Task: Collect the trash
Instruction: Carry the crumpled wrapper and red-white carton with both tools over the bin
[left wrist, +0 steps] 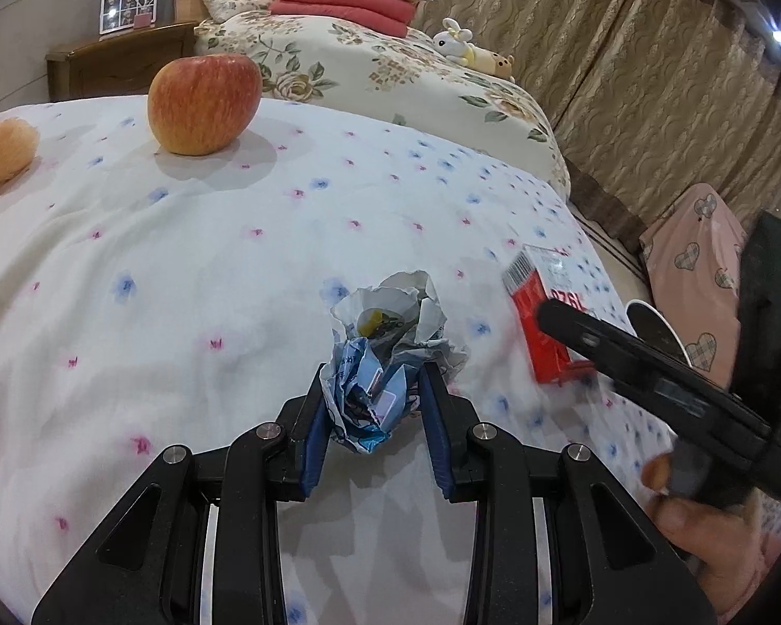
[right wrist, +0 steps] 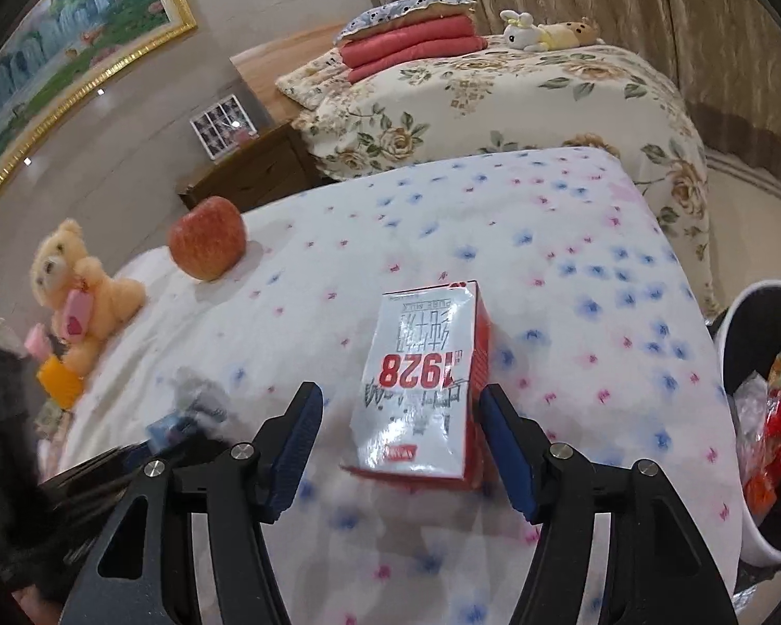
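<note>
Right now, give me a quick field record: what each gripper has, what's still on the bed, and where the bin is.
left gripper: shut on crumpled wrapper
right gripper: open, milk carton between the jaws, pads not pressing
carton: lying on floral bedspread
not trash on bed: apple, teddy bear
trash bin: off the bed's right edge, already holds wrappers

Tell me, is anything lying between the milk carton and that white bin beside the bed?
Nothing visible. The milk carton sits between the right gripper's open fingers, and only bare flowered bedspread runs from it to the white bin at the bed's edge.
</note>
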`<state>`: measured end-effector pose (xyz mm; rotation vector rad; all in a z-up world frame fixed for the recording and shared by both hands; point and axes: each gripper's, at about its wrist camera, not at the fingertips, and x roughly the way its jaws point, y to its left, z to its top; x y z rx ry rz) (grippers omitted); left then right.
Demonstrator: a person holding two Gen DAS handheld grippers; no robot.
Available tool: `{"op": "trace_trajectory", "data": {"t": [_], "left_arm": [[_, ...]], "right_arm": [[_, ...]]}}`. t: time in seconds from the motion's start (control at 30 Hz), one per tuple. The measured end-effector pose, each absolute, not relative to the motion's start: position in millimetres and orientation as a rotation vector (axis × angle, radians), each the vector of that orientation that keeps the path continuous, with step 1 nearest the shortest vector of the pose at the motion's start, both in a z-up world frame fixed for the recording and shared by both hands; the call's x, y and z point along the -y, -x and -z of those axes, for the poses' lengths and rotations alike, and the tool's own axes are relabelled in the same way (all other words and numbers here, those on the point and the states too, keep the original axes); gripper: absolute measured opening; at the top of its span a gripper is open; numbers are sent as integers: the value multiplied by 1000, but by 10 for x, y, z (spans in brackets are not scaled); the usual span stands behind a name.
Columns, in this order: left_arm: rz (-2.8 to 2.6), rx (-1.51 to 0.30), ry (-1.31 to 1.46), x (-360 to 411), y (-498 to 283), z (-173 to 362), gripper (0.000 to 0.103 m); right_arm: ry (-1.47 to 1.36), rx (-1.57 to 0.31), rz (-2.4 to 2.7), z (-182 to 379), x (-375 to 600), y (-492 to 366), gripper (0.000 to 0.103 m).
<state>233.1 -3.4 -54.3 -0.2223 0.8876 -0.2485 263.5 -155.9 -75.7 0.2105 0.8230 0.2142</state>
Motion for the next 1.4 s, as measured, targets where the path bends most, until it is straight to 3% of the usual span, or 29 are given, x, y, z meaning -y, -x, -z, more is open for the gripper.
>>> {"op": "trace_trajectory", "data": {"t": [0.07,1.4], "left_arm": [[250,-888,217,55,-2300,536,31],[504,-867,45,1582,-1944,247,31]], "right_arm": [[-202,-842,-200,809,1567,-2676,55],[-395,-712,-106,530,3084,-1595,53]]}}
